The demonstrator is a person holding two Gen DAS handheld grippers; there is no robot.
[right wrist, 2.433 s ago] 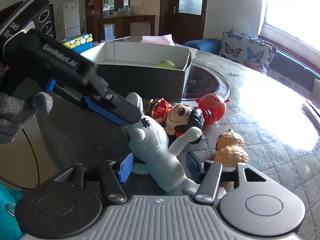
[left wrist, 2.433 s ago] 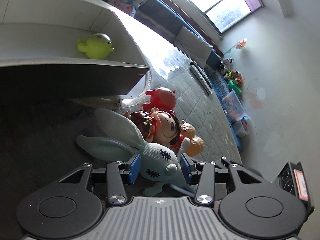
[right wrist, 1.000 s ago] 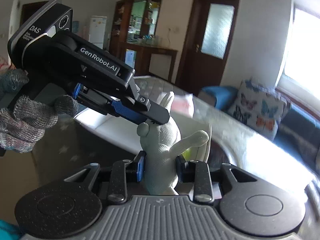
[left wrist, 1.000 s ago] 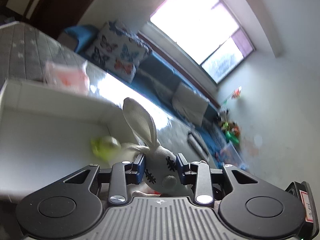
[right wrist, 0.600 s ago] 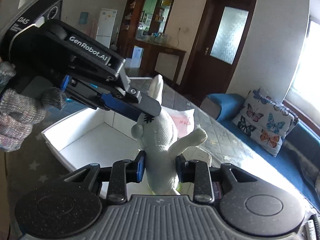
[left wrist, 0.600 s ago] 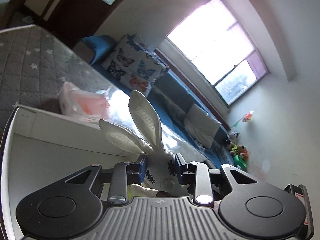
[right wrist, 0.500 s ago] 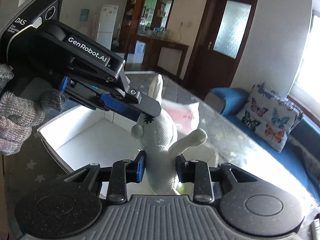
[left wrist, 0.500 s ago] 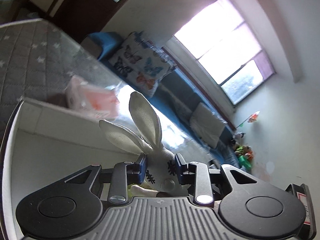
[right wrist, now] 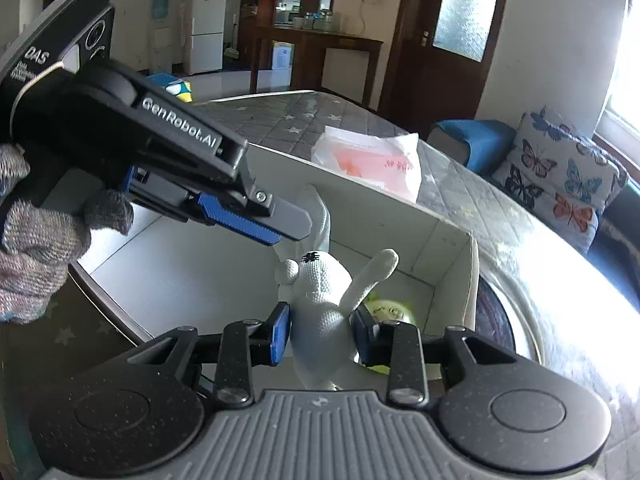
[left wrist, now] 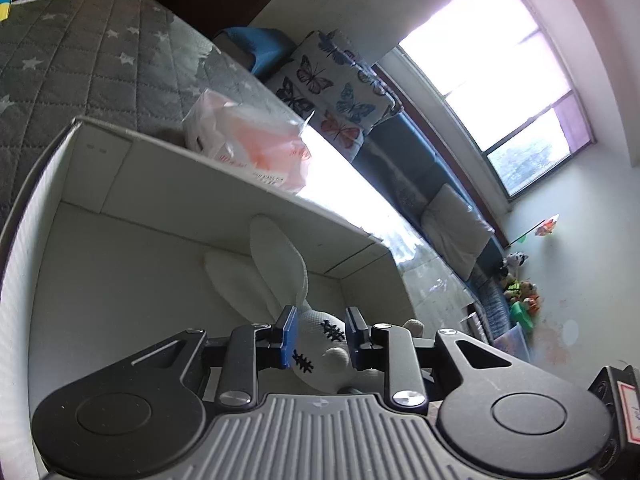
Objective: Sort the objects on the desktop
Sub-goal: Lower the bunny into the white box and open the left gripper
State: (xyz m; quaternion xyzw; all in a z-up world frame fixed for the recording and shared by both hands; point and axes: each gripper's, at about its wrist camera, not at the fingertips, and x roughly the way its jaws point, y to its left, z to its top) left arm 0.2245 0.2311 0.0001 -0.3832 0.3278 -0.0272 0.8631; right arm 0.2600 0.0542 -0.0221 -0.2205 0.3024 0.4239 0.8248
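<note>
So the white knitted bunny [right wrist: 320, 300] is being held over the open white cardboard box [right wrist: 448, 236] by both tongs at once. The left tongs [left wrist: 320, 336] are clamped on the head, right at the black stitched eyes, with the two long floppy ears sticking out ahead of them into the box. The right tongs [right wrist: 320, 332] are closed around the soft body, one stubby arm poking up just past the right-hand pad.

Looks like the drop-off step: the toy is already inside the box walls, hanging above the floor as far as can be judged. Next, a bit of lowering is probably needed and then both sets of tongs opened so the plush flops down. Being limp fabric, it could snag on the ribbed blue pads.

A smooth, round yellow-green toy [right wrist: 390, 310] is seen just beyond the right tongs, at the box corner. A crinkly plastic bag [left wrist: 248, 148] with pink-orange contents sits behind the far wall, on the grey quilted star-print worktop [left wrist: 80, 52].
</note>
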